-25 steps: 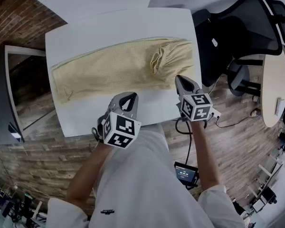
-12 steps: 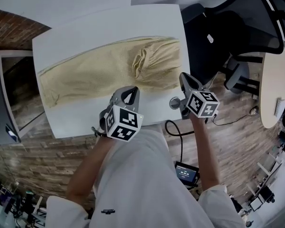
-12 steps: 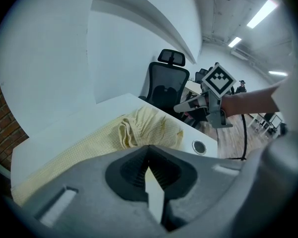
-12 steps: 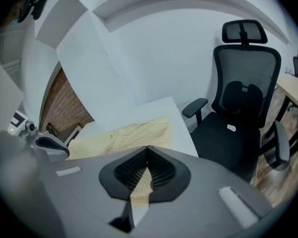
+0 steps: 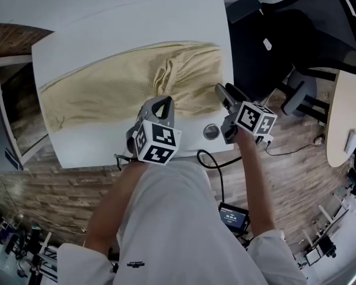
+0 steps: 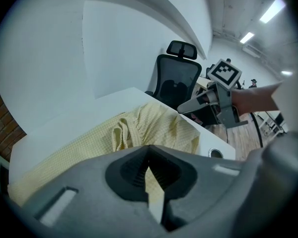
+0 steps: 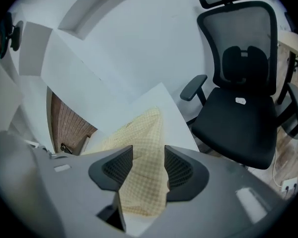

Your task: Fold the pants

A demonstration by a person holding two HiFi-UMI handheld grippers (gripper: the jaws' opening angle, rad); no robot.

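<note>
Rightward — pants near table edge

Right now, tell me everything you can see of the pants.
The pants are pale yellow, finely checked cloth, lying lengthwise on the white table, legs stretched toward the left, waist end bunched into folds at the right. The shut left gripper hangs over their near edge; the right gripper, jaws just opening, frames the waist edge without pinching it.

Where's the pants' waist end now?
In the head view the yellow pants lie across the white table; their bunched waist end is at the right, by the left hand-held gripper and the right hand-held gripper.
</note>
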